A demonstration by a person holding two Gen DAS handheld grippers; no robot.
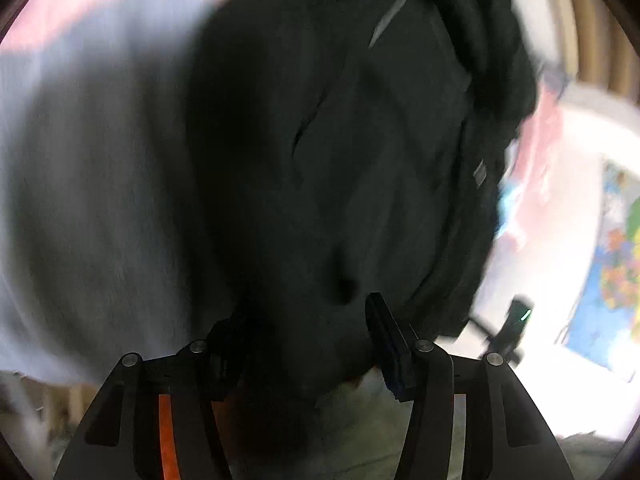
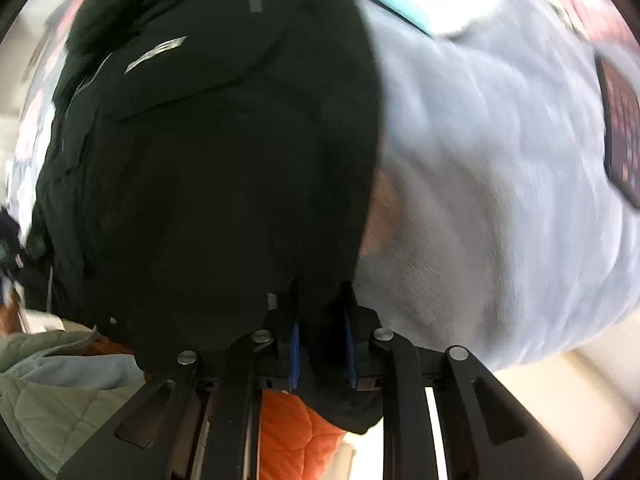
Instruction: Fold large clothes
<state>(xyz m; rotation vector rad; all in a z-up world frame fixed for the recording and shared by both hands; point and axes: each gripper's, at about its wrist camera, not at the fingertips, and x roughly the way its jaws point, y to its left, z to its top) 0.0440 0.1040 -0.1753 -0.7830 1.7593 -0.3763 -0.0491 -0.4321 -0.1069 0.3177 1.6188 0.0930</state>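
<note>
Your right gripper (image 2: 322, 316) is clamped on the black jacket (image 2: 208, 152)'s hem. Left gripper (image 1: 304, 328) has fabric bunched between wide jaws; grip unclear. Jacket lies over the pale blue blanket (image 2: 500, 168). Risk: left side slips, skewing your fold.

The garment (image 2: 208, 168) lies on the blanket (image 2: 500, 168), left of its bare part.
</note>
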